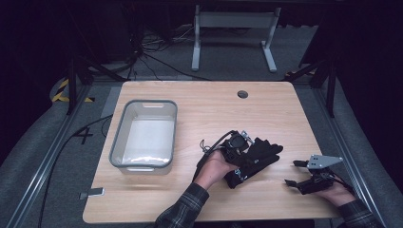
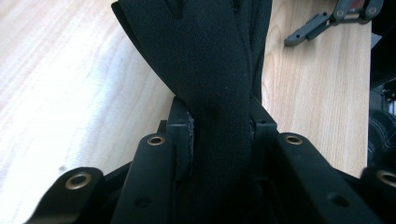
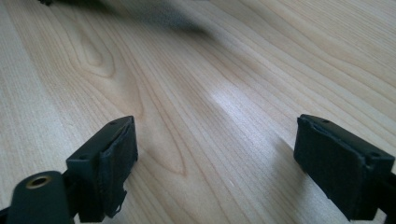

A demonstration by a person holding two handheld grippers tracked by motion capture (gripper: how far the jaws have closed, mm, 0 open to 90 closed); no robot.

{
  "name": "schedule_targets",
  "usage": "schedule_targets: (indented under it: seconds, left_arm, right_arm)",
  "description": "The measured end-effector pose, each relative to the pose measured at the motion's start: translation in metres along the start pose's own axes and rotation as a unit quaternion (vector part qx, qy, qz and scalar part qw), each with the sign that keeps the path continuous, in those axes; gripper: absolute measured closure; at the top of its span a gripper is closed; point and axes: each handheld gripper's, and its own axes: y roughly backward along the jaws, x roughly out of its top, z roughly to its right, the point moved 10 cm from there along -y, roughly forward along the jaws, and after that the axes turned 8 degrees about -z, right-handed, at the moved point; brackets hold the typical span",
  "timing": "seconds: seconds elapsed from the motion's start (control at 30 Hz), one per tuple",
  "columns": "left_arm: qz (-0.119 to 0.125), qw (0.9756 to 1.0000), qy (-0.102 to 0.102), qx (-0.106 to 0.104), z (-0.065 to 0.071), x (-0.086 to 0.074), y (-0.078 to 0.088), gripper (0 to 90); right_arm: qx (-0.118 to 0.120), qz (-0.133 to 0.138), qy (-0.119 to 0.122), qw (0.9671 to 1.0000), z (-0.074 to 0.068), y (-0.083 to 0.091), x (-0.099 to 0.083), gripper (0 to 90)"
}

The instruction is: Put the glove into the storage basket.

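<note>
Wooden table (image 1: 209,109); left gripper (image 2: 219,126) pinching black glove (image 2: 210,56).

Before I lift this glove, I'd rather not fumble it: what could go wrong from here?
The left gripper pinches only a narrow band of the black glove, so the limp fabric could slip out. The rest may drag across the table or snag the open right gripper nearby. The bin sits well left, a long carry.

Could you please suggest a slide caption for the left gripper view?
Left tool shut on a black glove over the wooden table, right tool beyond.
</note>
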Motion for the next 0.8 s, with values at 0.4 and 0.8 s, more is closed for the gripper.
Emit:
schedule_targets:
  seconds: [0.4,0.8]
  left_arm:
    - [0.008,0.9998,0.012,0.013,-0.009,0.003,0.025,70.3]
    - [0.028,0.9988,0.026,0.031,-0.023,0.004,0.057,70.2]
  right_arm:
    - [0.0,0.0,0.0,1.0,0.0,0.0,0.0,13.8]
    - [0.0,0.0,0.0,1.0,0.0,0.0,0.0,13.8]
